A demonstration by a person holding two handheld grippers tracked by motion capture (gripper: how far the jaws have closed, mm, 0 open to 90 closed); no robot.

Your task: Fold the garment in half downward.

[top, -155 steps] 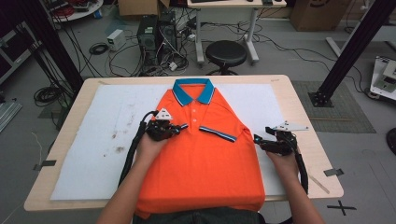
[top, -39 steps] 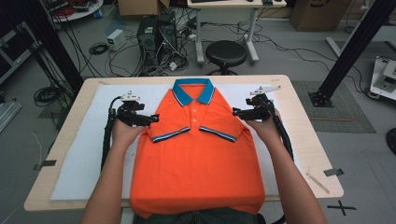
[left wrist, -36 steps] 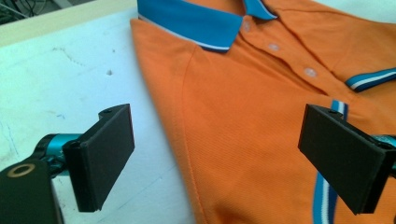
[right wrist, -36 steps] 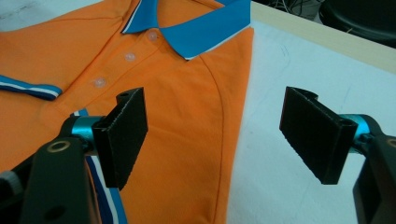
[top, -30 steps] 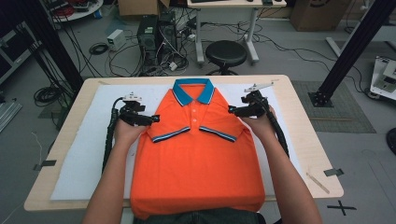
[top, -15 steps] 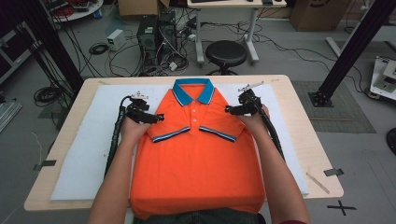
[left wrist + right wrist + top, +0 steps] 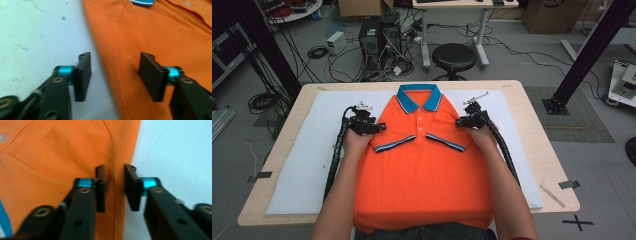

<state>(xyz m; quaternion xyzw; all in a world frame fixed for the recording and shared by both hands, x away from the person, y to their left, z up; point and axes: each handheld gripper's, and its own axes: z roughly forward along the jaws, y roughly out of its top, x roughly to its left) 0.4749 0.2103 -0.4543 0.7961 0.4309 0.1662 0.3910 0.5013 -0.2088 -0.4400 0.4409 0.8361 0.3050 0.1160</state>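
An orange polo shirt with a blue collar lies flat on the white foam sheet, both sleeves folded in over the chest. My left gripper is at the shirt's left shoulder edge. Its jaws have just been closing and still stand well apart, one pad on the foam and one on the orange fabric. My right gripper is at the right shoulder edge. Its jaws have just closed to a narrow gap that straddles the fabric edge, and the pads are not clearly pressing on it.
The foam sheet covers most of a wooden table. Black cables trail from both grippers along the person's forearms. Behind the table are a black stool, a computer tower and loose cables on the floor. Black frame posts stand at both sides.
Both grippers came in from the sides onto the shirt's shoulder edges, the right one further inward and down. Both pairs of jaws are narrower, the right much more so.
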